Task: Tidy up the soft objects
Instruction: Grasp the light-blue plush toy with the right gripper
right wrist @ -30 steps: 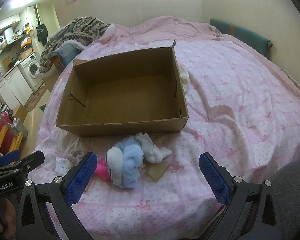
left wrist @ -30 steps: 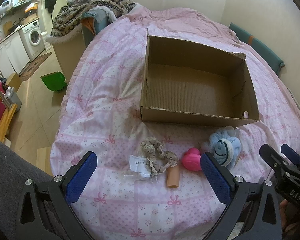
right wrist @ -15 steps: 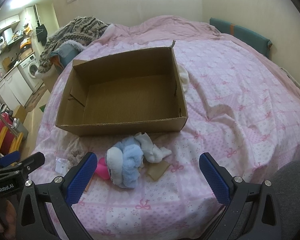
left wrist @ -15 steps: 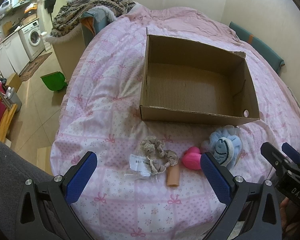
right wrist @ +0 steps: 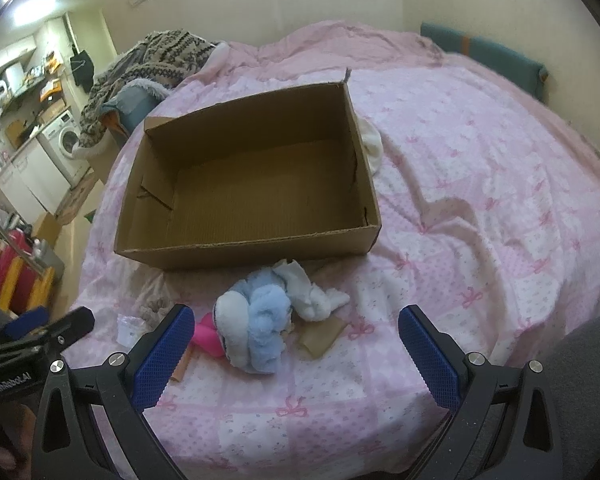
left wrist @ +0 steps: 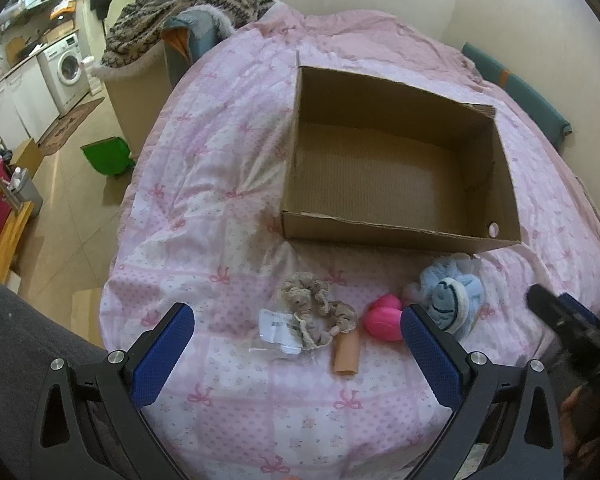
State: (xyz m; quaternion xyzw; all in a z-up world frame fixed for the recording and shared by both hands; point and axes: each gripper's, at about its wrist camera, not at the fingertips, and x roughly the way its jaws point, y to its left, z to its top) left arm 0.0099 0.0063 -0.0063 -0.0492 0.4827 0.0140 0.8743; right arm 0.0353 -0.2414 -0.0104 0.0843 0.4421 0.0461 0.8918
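An empty cardboard box point(left wrist: 396, 232) lies open on the pink quilt; it also shows in the right wrist view point(right wrist: 260, 250). In front of it lie a beige scrunchie point(left wrist: 318, 314), a pink soft piece point(left wrist: 382, 318), a blue and white plush slipper point(left wrist: 450, 296) and a tan tube point(left wrist: 346, 354). The right wrist view shows the blue slipper point(right wrist: 256, 330) with a white sock point(right wrist: 314, 298) beside it. My left gripper point(left wrist: 298, 346) is open and empty, just short of the scrunchie. My right gripper point(right wrist: 292, 350) is open and empty, just short of the slipper.
A clear packet with a label point(left wrist: 278, 328) lies by the scrunchie. A brown card scrap point(right wrist: 320, 336) lies right of the slipper. A white cloth point(right wrist: 370, 146) sits behind the box's right wall. The bed's left edge drops to a tiled floor with a green dustpan point(left wrist: 108, 156).
Both grippers have hardly moved and stay open. The right gripper has shifted slightly at the edge of the left wrist view. The objects lie where they were.
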